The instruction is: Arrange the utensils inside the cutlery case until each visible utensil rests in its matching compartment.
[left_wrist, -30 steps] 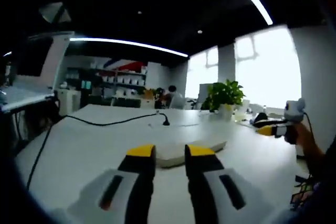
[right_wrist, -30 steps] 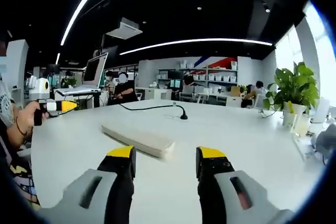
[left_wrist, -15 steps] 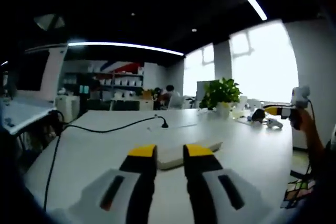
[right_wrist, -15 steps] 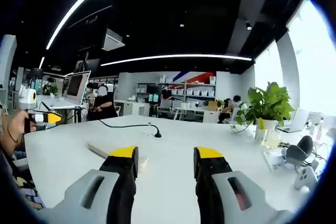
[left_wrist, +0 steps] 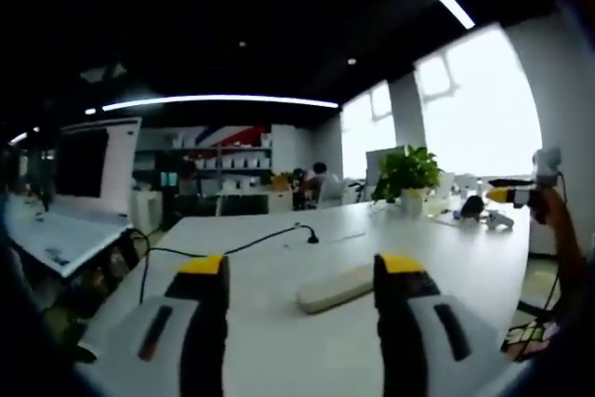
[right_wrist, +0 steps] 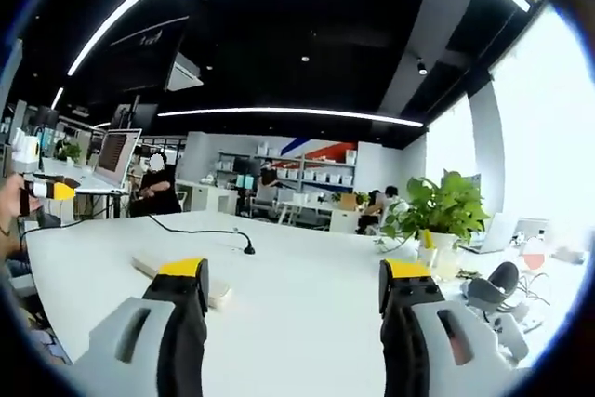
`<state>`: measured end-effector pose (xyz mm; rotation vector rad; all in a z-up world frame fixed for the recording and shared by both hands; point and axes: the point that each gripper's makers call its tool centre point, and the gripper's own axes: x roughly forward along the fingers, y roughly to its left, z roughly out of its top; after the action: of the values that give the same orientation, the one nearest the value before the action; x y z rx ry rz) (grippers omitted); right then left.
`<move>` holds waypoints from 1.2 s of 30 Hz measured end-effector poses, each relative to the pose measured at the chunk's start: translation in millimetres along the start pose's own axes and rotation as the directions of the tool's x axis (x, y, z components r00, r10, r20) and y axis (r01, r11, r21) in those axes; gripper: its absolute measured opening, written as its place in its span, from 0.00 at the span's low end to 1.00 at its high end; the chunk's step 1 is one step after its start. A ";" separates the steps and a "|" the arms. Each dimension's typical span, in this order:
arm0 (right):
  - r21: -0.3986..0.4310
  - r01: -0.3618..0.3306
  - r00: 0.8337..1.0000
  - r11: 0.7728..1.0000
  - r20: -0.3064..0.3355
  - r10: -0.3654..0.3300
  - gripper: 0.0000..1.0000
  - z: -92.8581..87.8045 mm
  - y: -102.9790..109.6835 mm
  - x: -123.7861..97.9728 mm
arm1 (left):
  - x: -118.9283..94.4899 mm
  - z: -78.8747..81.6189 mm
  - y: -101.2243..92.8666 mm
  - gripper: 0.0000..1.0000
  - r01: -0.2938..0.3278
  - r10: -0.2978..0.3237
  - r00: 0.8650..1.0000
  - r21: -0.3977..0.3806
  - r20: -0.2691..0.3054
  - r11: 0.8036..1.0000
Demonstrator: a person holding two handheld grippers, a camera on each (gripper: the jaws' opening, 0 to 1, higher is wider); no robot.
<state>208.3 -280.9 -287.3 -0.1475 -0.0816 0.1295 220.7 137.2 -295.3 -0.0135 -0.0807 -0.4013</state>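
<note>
A flat beige cutlery case [left_wrist: 337, 289] lies on the white table [left_wrist: 279, 258], seen edge-on, so its compartments and any utensils inside are hidden. My left gripper [left_wrist: 302, 271] hovers near it, jaws wide apart and empty. In the right gripper view the case [right_wrist: 153, 265] lies low at the left, partly behind my left fingertip [right_wrist: 186, 276]. My right gripper [right_wrist: 296, 276] is open and holds nothing. The other gripper [left_wrist: 509, 195] shows at the far right, held in a hand. The left gripper [right_wrist: 46, 190] appears at the far left of the right gripper view.
A black cable with a small stand [left_wrist: 310, 236] runs over the table behind the case. A potted plant [right_wrist: 444, 216] and small desk items [right_wrist: 493, 284] stand at the table's right side. People sit at desks in the background.
Both grippers have opened wider. Both cameras have tilted up and shifted, so the case sits lower and farther off in each view.
</note>
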 end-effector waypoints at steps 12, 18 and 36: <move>0.118 -0.036 0.999 0.992 0.014 0.034 0.99 14.3 10.9 -18.2 | -14.7 9.9 26.0 1.00 -0.161 0.161 0.987 0.057 -0.001 0.985; 0.102 -0.062 0.996 0.993 -0.062 0.069 0.99 1.1 17.3 -15.6 | -12.6 6.3 25.5 1.00 -0.156 0.157 0.988 0.051 -0.013 0.986; 0.037 -0.048 0.993 0.998 -0.106 0.052 0.99 -11.3 18.8 -9.2 | -12.5 11.1 20.4 0.99 -0.131 0.131 0.991 0.040 0.004 0.991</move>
<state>197.9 -265.2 -301.9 -0.1224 0.0314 0.1727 216.4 161.2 -285.2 0.0206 -0.0888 -0.2687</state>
